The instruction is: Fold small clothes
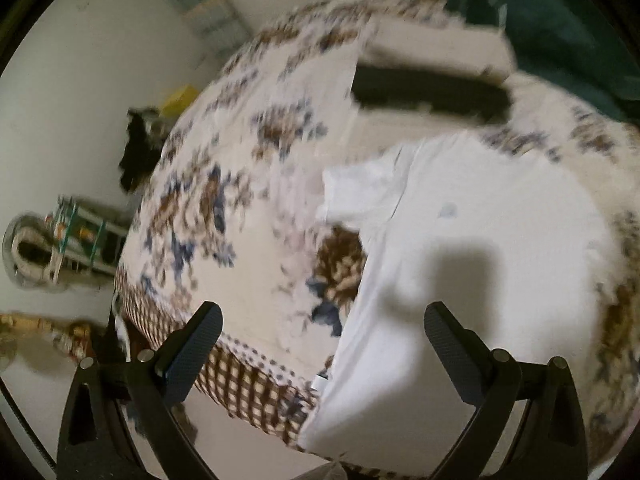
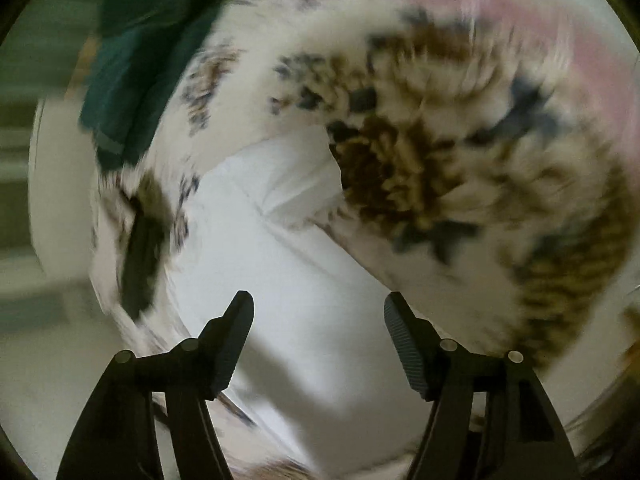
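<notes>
From the left wrist camera I see a bed covered by a floral bedspread (image 1: 224,200), cream cloth printed with brown and blue flowers and edged with a brown checked border along the near side. A white garment (image 1: 460,248) lies flat on it, smooth and thin, with a short sleeve sticking out to the left and its lower edge hanging just over the bed's edge. Beyond it sits a cream-coloured box shape with a dark slot (image 1: 432,92) across it; the blur keeps me from saying what it is. A dark green cloth (image 1: 568,48) is bunched at the far right corner of the bed. On the floor to the left are a dark heap (image 1: 138,152), something yellow (image 1: 180,98) and a small rack (image 1: 80,232) with bits on it, all too smeared to name.

My left gripper (image 1: 323,344) has its jaws spread wide, holding nothing, hovering over the garment's hem and the checked border.

The right wrist camera is badly motion-blurred. I make out the white garment (image 2: 304,288) under my right gripper (image 2: 319,340), whose ribbed black fingers (image 2: 402,344) are also wide apart and empty. The bedspread (image 2: 420,168) fills the right, the green cloth (image 2: 136,80) the upper left.
</notes>
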A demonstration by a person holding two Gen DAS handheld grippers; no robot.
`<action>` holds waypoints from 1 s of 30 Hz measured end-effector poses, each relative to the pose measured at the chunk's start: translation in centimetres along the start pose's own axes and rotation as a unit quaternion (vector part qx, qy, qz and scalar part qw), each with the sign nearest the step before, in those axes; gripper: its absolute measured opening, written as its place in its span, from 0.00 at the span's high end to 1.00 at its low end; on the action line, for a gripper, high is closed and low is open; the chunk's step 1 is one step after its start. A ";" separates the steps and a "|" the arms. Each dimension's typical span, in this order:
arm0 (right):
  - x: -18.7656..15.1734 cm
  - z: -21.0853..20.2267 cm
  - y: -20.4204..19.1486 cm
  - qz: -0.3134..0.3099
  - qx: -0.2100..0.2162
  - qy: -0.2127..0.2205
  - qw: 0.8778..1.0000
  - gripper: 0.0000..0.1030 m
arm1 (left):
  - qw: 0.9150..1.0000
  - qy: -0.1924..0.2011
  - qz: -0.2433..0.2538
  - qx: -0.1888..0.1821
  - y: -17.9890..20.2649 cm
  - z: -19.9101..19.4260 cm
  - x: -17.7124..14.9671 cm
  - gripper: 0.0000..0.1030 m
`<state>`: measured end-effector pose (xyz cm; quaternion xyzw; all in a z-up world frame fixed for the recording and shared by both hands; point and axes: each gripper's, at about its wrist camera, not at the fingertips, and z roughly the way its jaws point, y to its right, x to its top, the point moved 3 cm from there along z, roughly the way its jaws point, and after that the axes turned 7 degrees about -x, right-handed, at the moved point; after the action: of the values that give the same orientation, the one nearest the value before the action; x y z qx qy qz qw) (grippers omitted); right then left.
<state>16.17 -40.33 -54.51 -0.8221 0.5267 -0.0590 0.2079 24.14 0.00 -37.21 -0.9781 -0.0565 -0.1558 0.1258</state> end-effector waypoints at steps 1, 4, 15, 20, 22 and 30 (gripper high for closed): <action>1.0 2.8 0.6 0.027 0.020 -0.010 0.999 0.32 | 1.000 -0.011 -0.006 0.002 0.3 1.5 -0.2 0.00; 3.2 11.6 1.7 0.116 0.074 -0.039 0.990 0.32 | 0.998 -0.050 -0.021 0.013 1.0 6.0 -1.2 0.00; 6.9 18.8 -4.3 0.096 0.099 0.083 0.987 0.95 | 0.995 -0.071 -0.059 -0.033 3.7 13.4 -3.0 0.00; 1.5 17.5 -19.1 -0.223 -0.017 0.139 0.965 0.95 | 0.997 -0.052 -0.057 -0.030 1.8 14.3 -4.5 0.00; -2.7 19.9 -24.6 -0.350 -0.053 0.108 0.929 0.94 | 0.997 -0.049 -0.048 -0.024 0.9 14.7 -5.1 0.00; -7.7 21.7 -26.8 -0.353 0.012 -0.030 0.935 0.45 | 0.997 -0.047 -0.061 -0.018 -4.7 16.5 -5.4 0.00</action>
<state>42.23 -17.75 -62.36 -0.9540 0.1954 -0.1098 0.1994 23.12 8.47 -53.01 -0.9812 -0.1189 -0.1182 0.0953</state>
